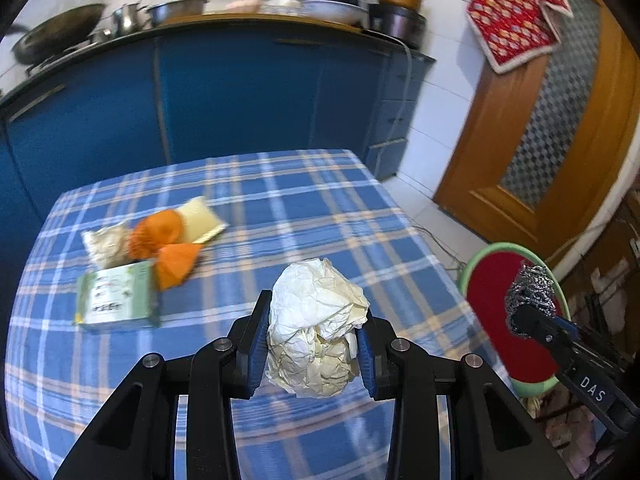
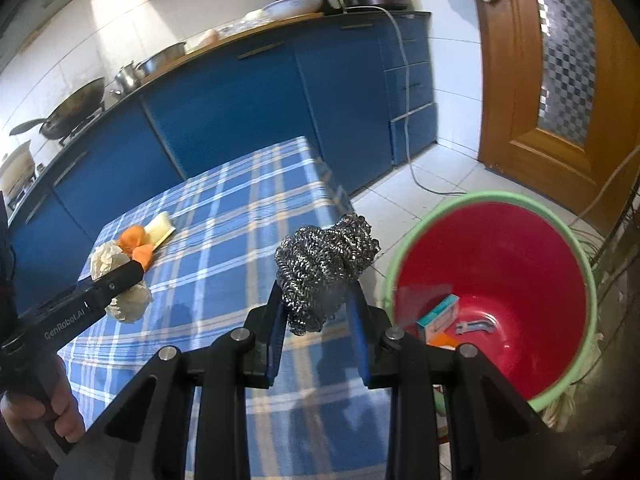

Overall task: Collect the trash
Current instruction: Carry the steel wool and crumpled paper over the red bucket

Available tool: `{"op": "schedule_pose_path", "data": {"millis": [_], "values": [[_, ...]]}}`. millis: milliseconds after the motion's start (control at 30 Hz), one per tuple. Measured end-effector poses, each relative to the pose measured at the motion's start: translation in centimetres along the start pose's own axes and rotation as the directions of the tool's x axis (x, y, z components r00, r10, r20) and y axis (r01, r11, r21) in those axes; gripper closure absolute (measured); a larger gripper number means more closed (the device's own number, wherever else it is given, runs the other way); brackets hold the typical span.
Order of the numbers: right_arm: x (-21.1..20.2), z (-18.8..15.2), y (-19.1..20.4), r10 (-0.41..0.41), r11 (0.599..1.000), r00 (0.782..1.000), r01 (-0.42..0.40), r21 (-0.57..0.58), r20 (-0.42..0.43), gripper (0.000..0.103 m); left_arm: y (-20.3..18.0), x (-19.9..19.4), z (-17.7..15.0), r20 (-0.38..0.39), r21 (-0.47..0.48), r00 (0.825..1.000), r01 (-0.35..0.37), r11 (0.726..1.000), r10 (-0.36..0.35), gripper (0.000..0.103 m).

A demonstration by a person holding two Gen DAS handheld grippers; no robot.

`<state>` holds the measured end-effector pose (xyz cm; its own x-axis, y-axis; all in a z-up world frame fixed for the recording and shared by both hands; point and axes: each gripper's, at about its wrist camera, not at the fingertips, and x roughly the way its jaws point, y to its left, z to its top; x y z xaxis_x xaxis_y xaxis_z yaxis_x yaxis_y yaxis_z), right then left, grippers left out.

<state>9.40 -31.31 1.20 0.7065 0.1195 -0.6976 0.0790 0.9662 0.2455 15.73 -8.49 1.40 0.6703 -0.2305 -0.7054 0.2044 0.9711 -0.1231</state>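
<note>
Kitchen: white wall tiles, white tiled floor, blue cabinets (image 1: 240, 92) under a dark counter crowded with a wok (image 2: 74, 106), steel pots and bowls. A wooden door (image 2: 560, 92) with patterned glass stands at the right, a red quilted cloth (image 1: 516, 12) hanging on it. A table under a blue plaid cloth (image 1: 304, 208) fills the foreground.

Left gripper (image 1: 312, 340): fingers pinch a crumpled wad of white paper (image 1: 316, 320), held above the cloth. Both blue pads press into its sides.

Right gripper (image 2: 318, 312): fingers pinch a steel scourer (image 2: 324, 264), held past the table's right edge, near the bin's rim.

Bin (image 2: 404, 248): green outside, red inside, on the floor just beside the table. In its bottom lie a small teal-and-white box (image 2: 438, 316), a bit of orange packaging and a small pale scrap; what these are is hard to tell.

Still on the cloth, far left: a green-and-white carton (image 1: 116, 298), orange peel pieces (image 1: 164, 240), a cream sachet (image 1: 202, 220), a pale crumpled wrapper (image 1: 106, 240). This group is blurred; print on the carton is unreadable.

In the right wrist view the left gripper's body covers part of the paper wad and the peel. A hand (image 2: 36, 412) grips its handle, cut off at the frame's left edge. Behind the bin, wires and cluttered shelving sit in shadow, indistinct.
</note>
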Motion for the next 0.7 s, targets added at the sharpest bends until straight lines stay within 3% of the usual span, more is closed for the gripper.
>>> {"op": "schedule_pose_path", "data": {"millis": [300, 700], "values": [[-0.6, -0.8, -3.9, -0.035, 0.997, 0.999, 0.034, 0.070, 0.014, 0.071, -5.9, 1.4, 0.4, -0.037, 0.108, 0.997, 0.070, 0.992, -0.066, 0.064], [-0.4, -2.4, -9.0, -0.103, 0.983, 0.995, 0.100, 0.151, 0.007, 0.070, -13.0, 4.2, -0.1, -0.106, 0.227, 0.983, 0.171, 0.959, -0.150, 0.065]]}}
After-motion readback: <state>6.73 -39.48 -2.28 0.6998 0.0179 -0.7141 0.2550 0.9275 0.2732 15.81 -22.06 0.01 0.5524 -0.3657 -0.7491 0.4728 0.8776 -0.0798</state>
